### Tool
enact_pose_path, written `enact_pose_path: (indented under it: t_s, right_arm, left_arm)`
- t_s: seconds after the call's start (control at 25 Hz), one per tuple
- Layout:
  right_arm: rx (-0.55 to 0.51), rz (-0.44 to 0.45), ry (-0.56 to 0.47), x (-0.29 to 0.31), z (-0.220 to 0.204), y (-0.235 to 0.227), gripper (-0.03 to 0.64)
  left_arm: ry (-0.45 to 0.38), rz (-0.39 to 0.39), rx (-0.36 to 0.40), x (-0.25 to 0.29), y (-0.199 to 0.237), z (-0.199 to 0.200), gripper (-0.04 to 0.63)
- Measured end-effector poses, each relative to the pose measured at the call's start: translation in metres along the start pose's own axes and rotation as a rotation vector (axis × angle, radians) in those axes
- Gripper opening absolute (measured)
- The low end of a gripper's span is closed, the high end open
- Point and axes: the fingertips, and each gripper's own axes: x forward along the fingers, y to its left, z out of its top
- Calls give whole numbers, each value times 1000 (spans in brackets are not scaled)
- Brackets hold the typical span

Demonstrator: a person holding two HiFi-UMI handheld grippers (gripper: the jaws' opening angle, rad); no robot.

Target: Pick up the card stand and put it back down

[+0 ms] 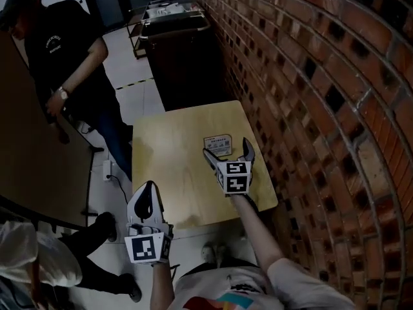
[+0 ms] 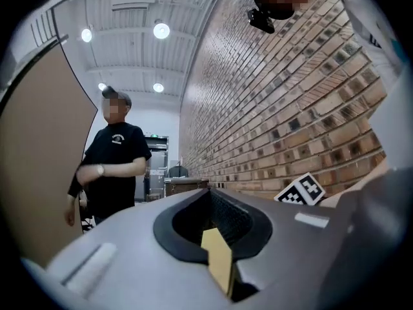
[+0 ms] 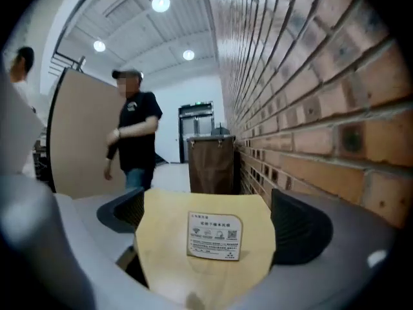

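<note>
A red brick wall (image 1: 322,76) runs along the right side of a pale wooden table (image 1: 168,166). Beyond it a dark cart (image 1: 187,63) stands on pale floor (image 1: 126,63) — round ceiling lights (image 2: 161,30) glow overhead.

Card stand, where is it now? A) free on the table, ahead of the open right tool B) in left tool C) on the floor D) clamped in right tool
A: the card stand sits on the table, with the right tool's jaws wide apart and clear of it.
</note>
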Motion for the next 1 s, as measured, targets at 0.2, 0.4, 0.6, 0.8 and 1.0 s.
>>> enact_pose_path:
  t_s: [0.2, 0.4, 0.6, 0.8, 1.0]
  right_arm:
    - [17, -30, 199, 76, -58, -8, 577]
    - [66, -104, 300, 113, -87, -17, 577]
    - [45, -118, 323, 130, -96, -21, 577]
    - [2, -33, 280, 137, -93, -13, 575]
    - [-19, -28, 256, 135, -94, -15, 574]
  left_arm:
    - [64, 46, -13, 10, 23, -30, 5]
    - [111, 60, -20, 23, 42, -48, 5]
    - [134, 56, -33, 33, 51, -58, 5]
    - [147, 51, -50, 38, 53, -68, 5]
    - [147, 45, -53, 37, 51, -68, 5]
